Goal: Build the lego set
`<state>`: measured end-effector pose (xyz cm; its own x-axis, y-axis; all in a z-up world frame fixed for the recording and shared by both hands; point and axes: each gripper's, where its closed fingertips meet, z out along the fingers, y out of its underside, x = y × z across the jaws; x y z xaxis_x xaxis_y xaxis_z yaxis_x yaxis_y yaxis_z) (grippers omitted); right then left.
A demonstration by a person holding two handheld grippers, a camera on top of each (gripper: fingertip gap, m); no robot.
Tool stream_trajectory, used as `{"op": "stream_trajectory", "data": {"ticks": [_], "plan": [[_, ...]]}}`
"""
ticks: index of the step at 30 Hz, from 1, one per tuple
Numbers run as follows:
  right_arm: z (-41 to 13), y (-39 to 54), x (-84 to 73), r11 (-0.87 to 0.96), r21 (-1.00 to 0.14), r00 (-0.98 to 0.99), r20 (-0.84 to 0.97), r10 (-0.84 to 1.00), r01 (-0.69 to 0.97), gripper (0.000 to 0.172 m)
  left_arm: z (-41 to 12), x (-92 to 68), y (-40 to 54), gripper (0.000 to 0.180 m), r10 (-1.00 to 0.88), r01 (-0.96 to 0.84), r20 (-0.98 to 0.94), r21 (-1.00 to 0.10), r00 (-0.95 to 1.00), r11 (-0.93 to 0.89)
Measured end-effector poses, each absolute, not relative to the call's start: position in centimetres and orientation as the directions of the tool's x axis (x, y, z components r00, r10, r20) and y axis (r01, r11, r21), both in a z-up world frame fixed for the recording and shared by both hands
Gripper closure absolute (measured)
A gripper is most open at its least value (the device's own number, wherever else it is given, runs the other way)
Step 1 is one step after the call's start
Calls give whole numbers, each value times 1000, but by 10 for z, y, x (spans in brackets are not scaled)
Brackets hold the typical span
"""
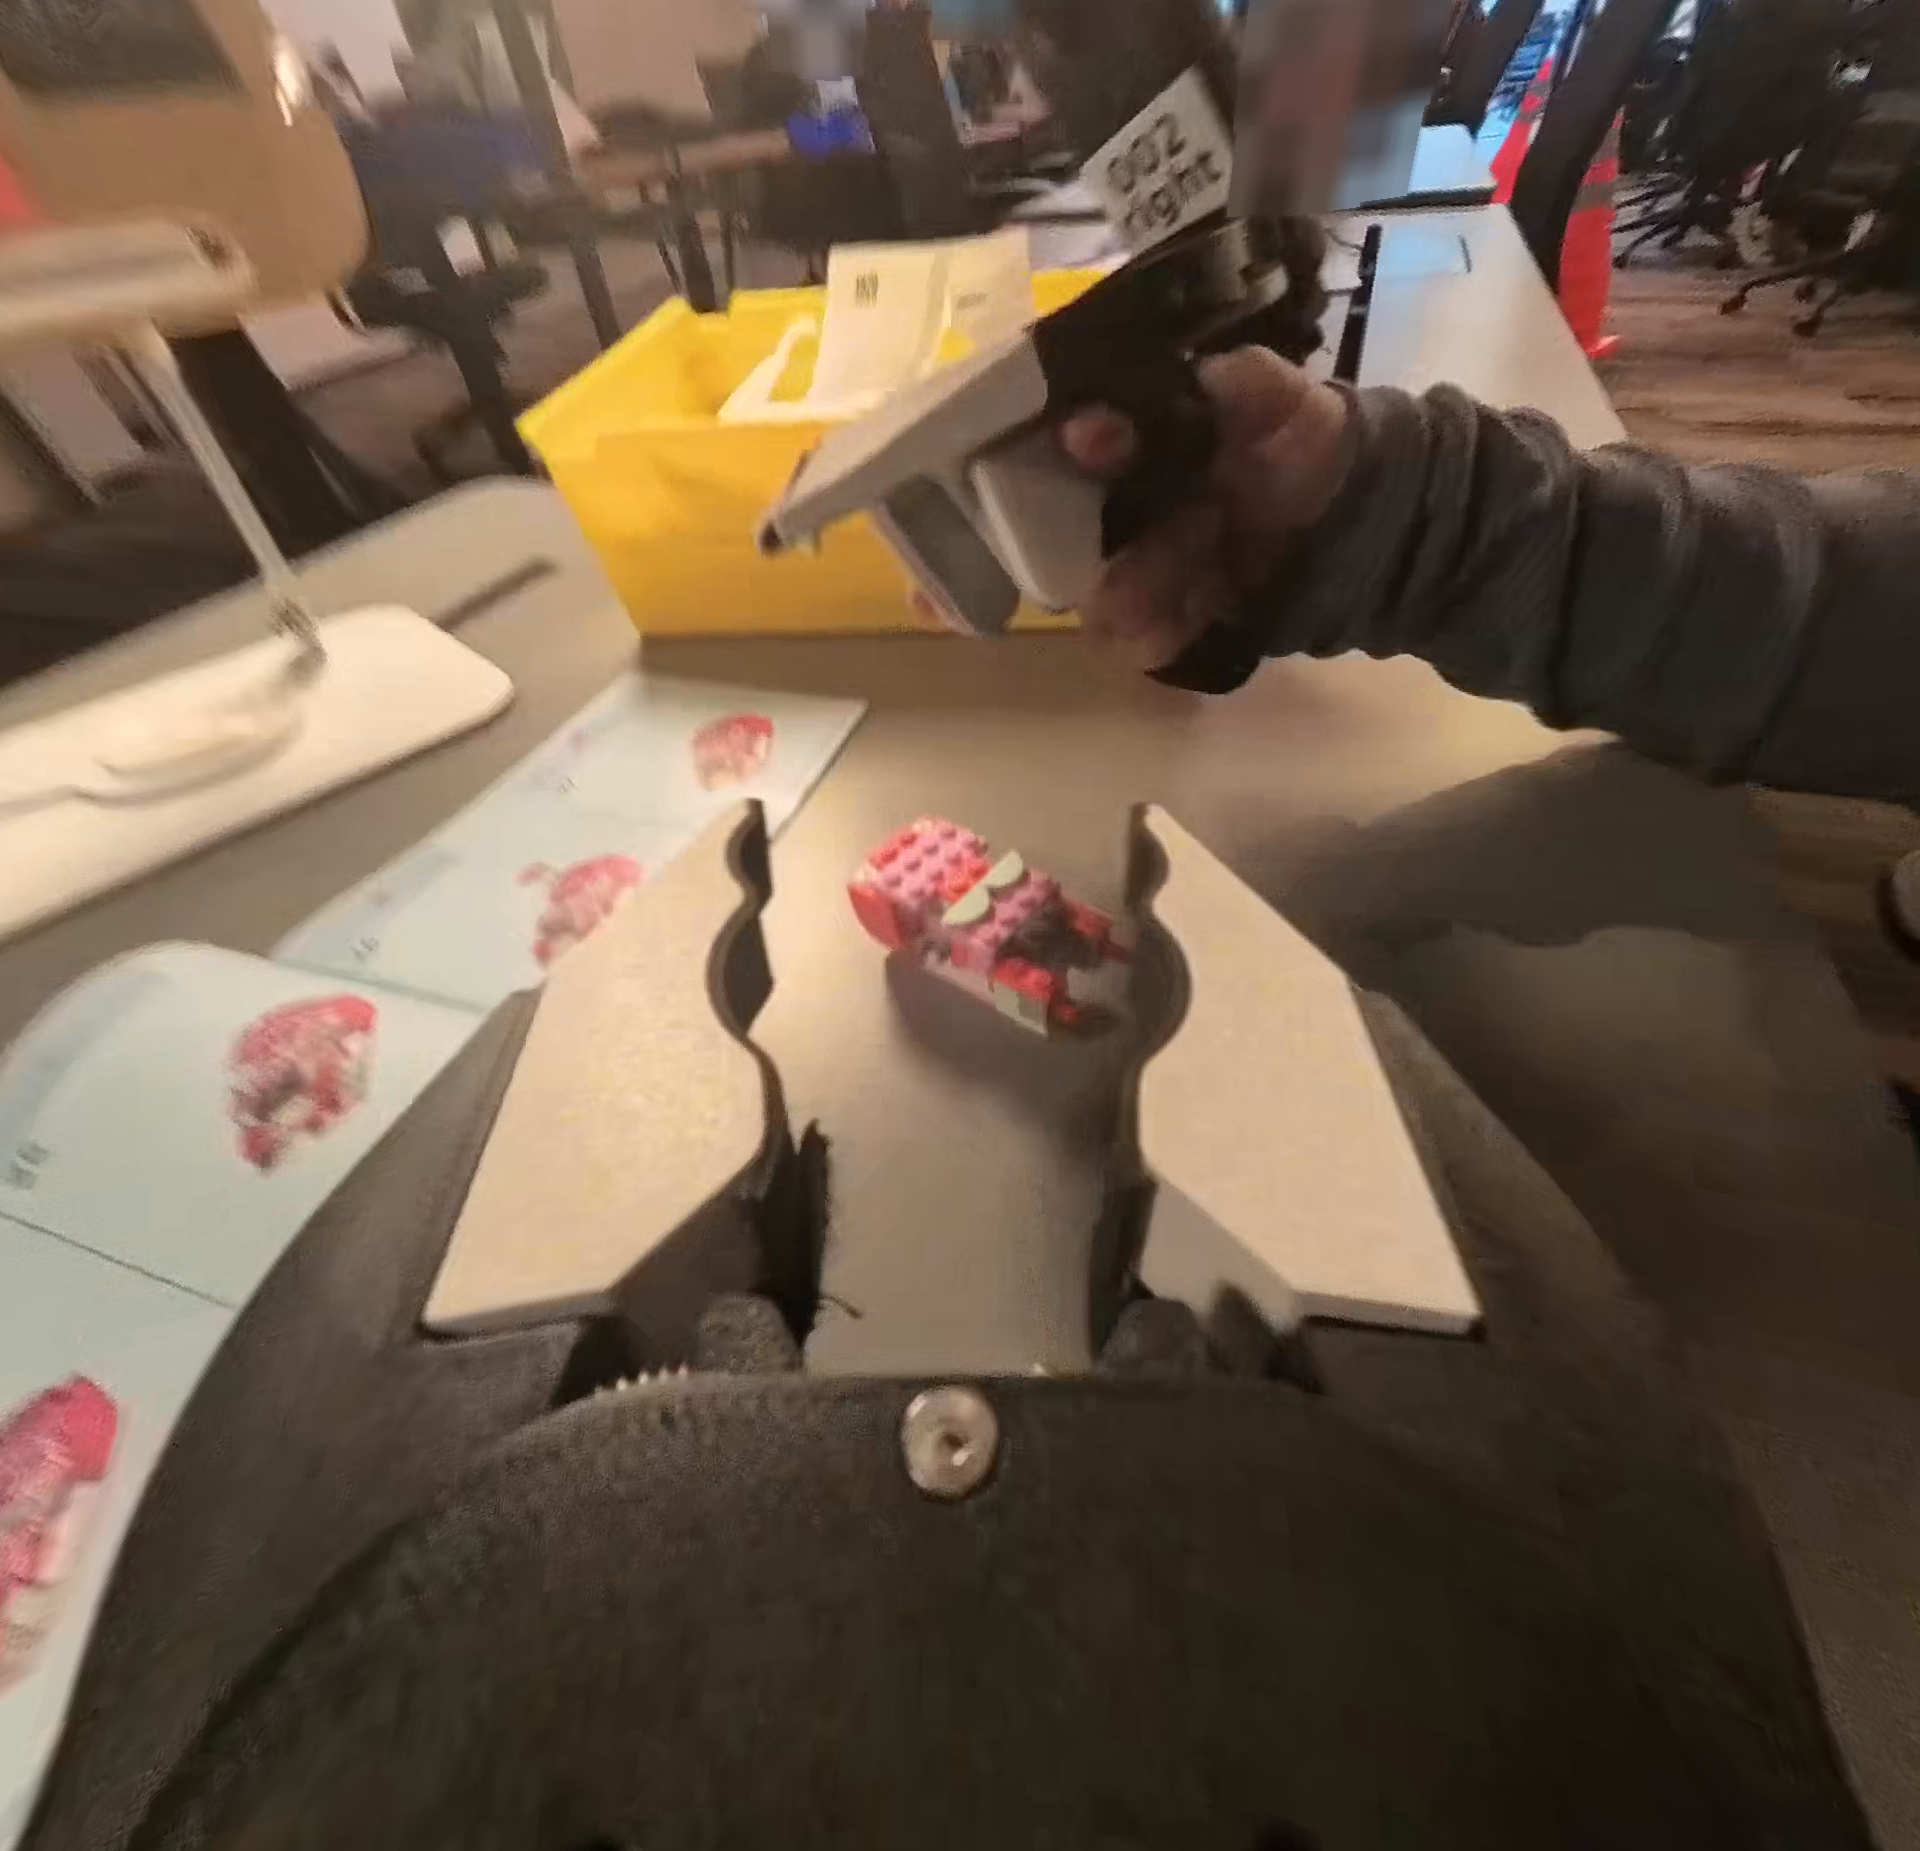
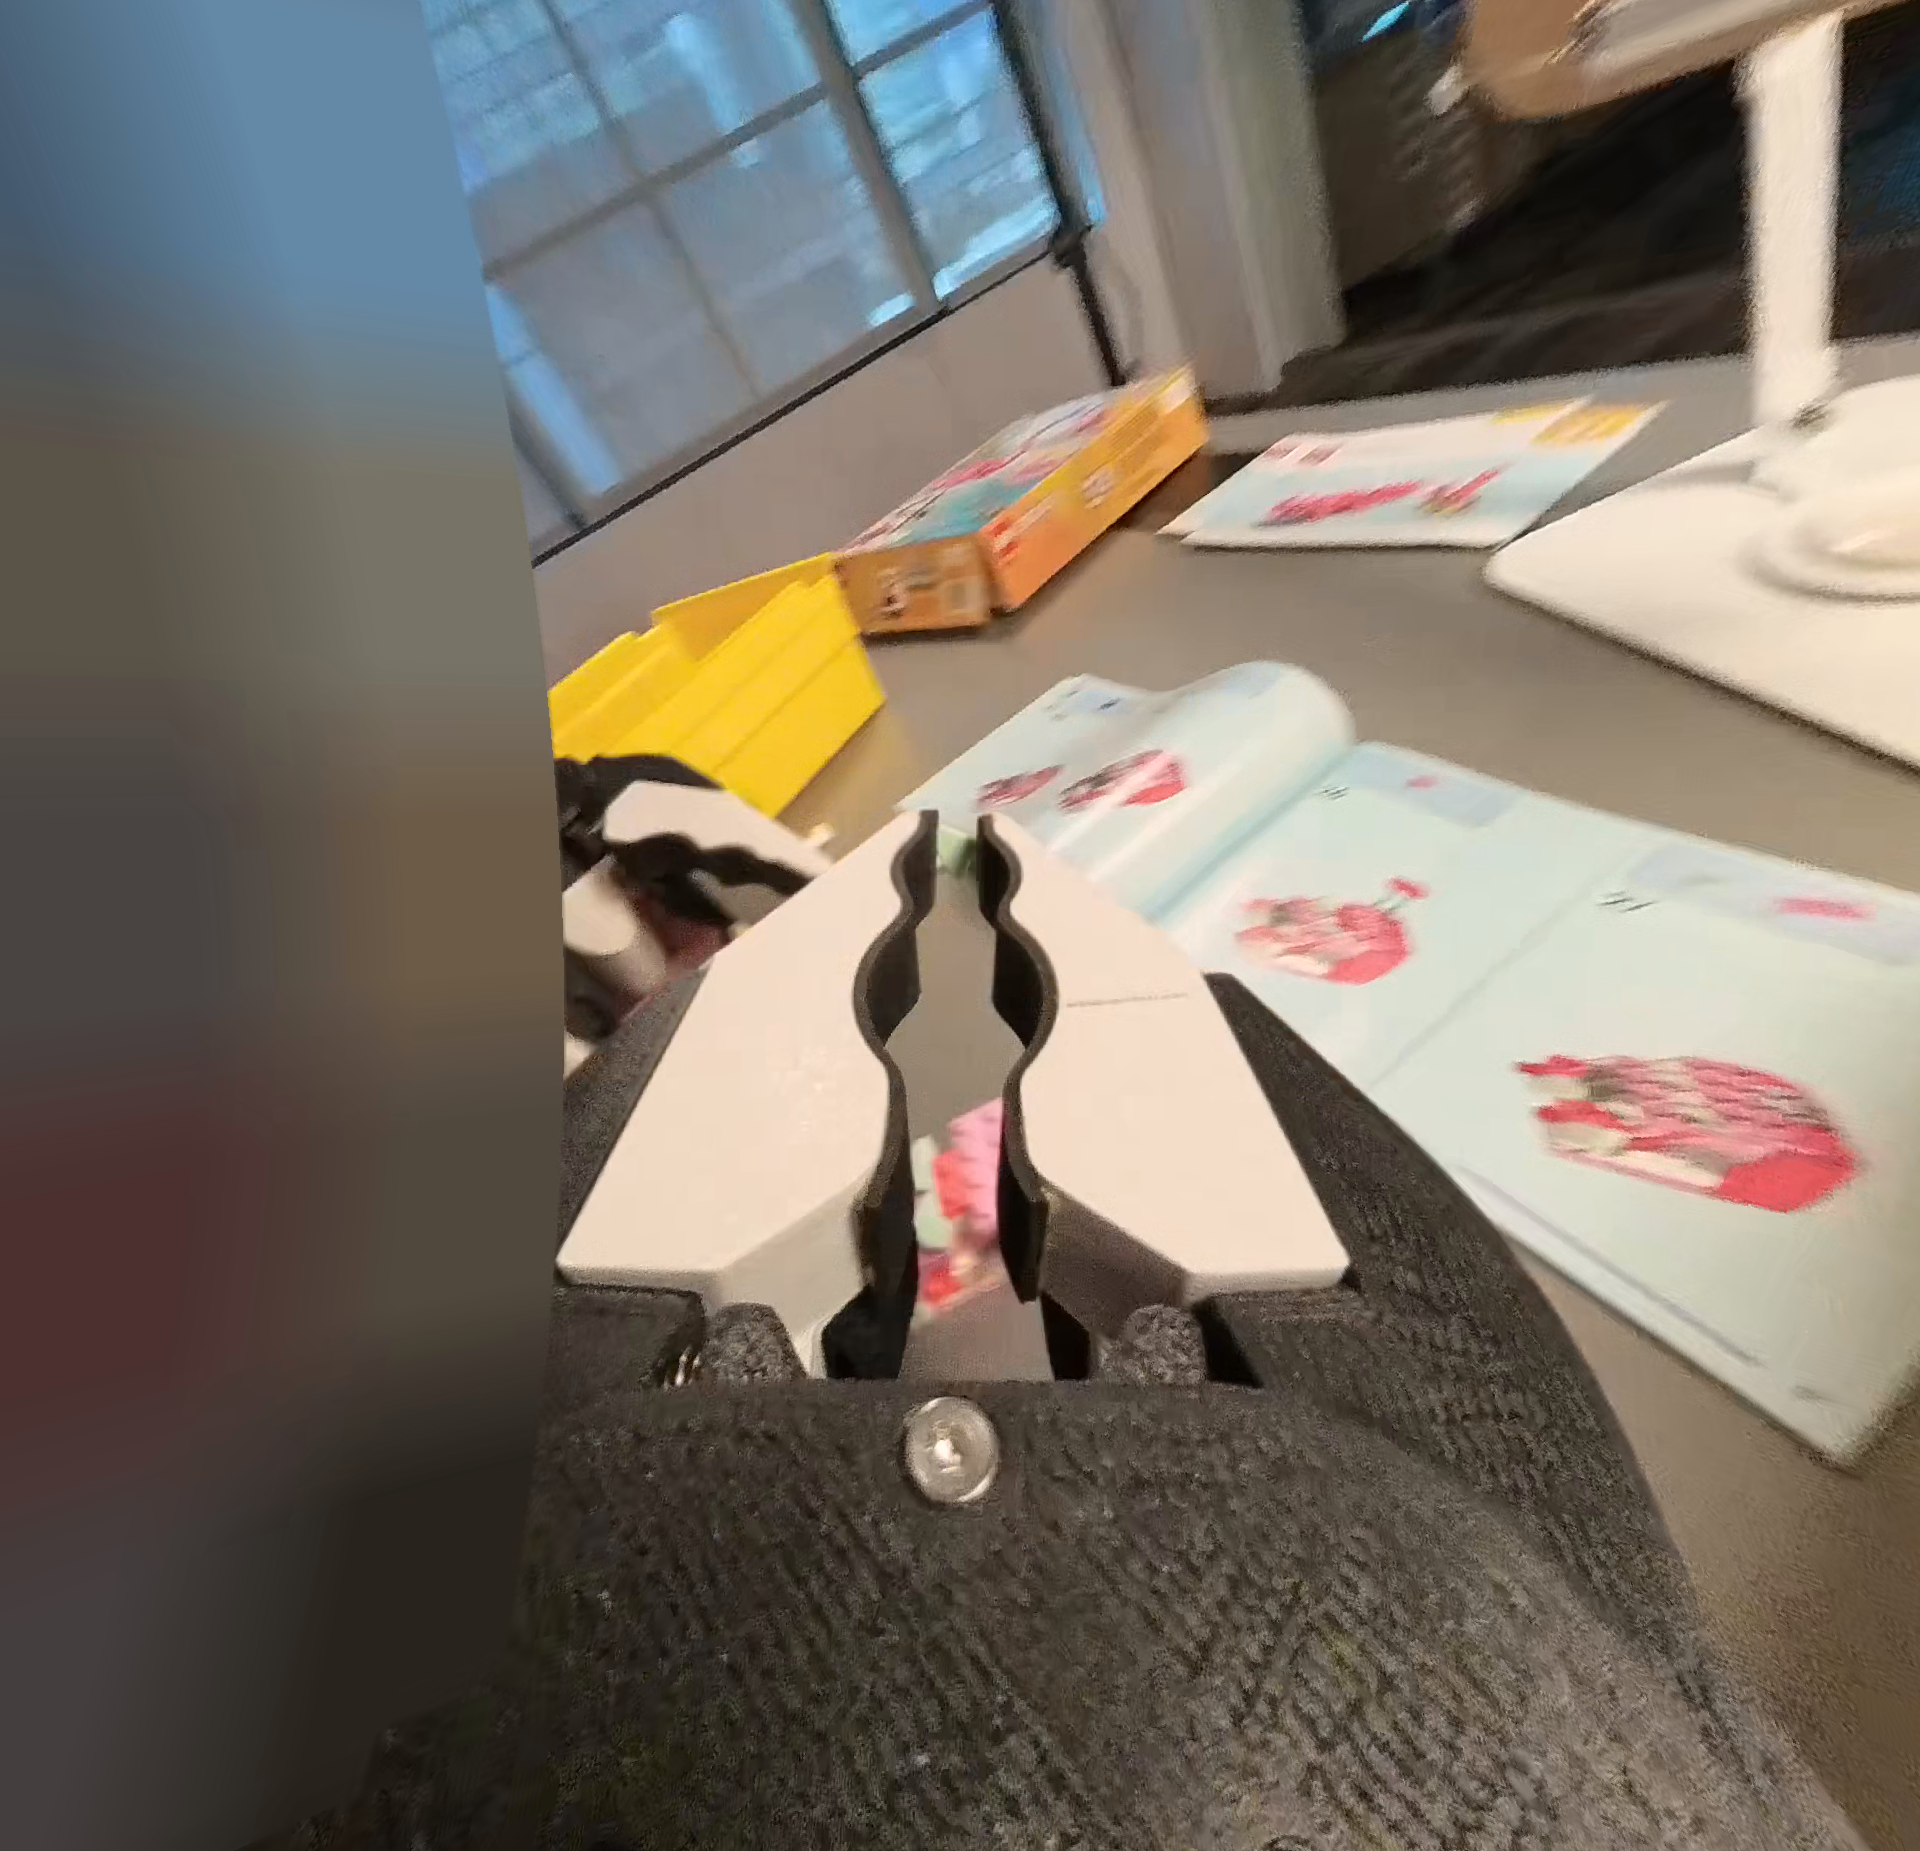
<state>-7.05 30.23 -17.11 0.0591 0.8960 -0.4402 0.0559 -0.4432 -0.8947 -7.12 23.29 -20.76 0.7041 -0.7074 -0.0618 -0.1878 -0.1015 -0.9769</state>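
My left gripper (image 1: 948, 825) is open wide, low over the grey table (image 1: 1039, 721). A pink and red brick model (image 1: 977, 918) lies on the table between its fingers, close to the right finger (image 1: 1226, 970), and the pads do not press on it. My right gripper (image 2: 958, 835) is nearly closed on a small pale green piece (image 2: 958, 854) at its fingertips. The model shows low between its fingers (image 2: 961, 1209). In the left wrist view the right gripper (image 1: 774, 539) is held in a hand above the table, in front of the yellow bin. The left gripper (image 2: 686, 866) shows at the left of the right wrist view.
A yellow bin (image 1: 665, 482) holding white parts stands at the back. An open pale blue instruction booklet (image 2: 1455, 918) lies on the table, with a second one (image 2: 1403, 492) and an orange box (image 2: 1018, 513) farther off. A white stand base (image 1: 260, 700) sits at the left. A grey sleeve (image 1: 1610, 575) reaches in from the right.
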Motion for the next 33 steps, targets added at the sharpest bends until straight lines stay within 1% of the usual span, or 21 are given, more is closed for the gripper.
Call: {"op": "stream_trajectory", "data": {"ticks": [2,4,6,9,11,13,15,18,21,23,26,28,29,30,31,33], "plan": [[-176,315,-68,-388,-922,131,-385,914,0,166,-218,-68,231,103,-752,-159,39,-969,658,-189],[-186,315,-66,-361,-932,161,-356,921,5,166,-223,-64,230,97,-772,-151,91,-960,629,-236],[-195,318,-62,-312,-949,202,-299,933,35,166,-225,-60,229,91,-794,-182,99,-949,599,-256],[-203,320,-59,-231,-965,235,-198,952,124,167,-233,-61,237,84,-800,-277,51,-923,598,-266],[-211,319,-55,-119,-967,245,-62,968,225,166,-240,-57,241,83,-819,-328,55,-900,571,-288],[-219,314,-53,25,-943,218,102,971,331,166,-250,-52,243,82,-838,-371,77,-872,540,-319],[-216,299,-53,152,-926,140,211,967,345,166,-260,-46,243,82,-856,-414,85,-848,509,-330],[-211,294,-53,265,-893,133,332,934,365,166,-273,-43,238,83,-882,-493,63,-809,467,-319],[-212,297,-51,356,-845,137,439,888,400,166,-279,-42,238,90,-890,-518,53,-797,453,-311],[-215,301,-51,358,-840,153,449,880,408,166,-279,-39,239,98,-892,-495,76,-809,446,-316],[-218,307,-51,331,-850,185,433,882,410,166,-279,-39,246,105,-879,-465,77,-825,470,-321],[-217,313,-50,300,-864,224,411,884,404,166,-280,-40,251,114,-865,-461,70,-823,497,-331],[-216,316,-49,280,-874,246,396,885,398,166,-280,-40,251,116,-858,-461,69,-820,509,-339],[-216,318,-49,258,-883,267,378,887,393,166,-281,-40,251,121,-852,-461,76,-814,519,-354],[-215,321,-48,237,-892,285,359,889,384,166,-281,-41,249,131,-843,-458,90,-806,531,-374],[-215,325,-48,200,-909,313,323,893,365,166,-281,-47,249,140,-780,-424,121,-783,614,-455]]}}
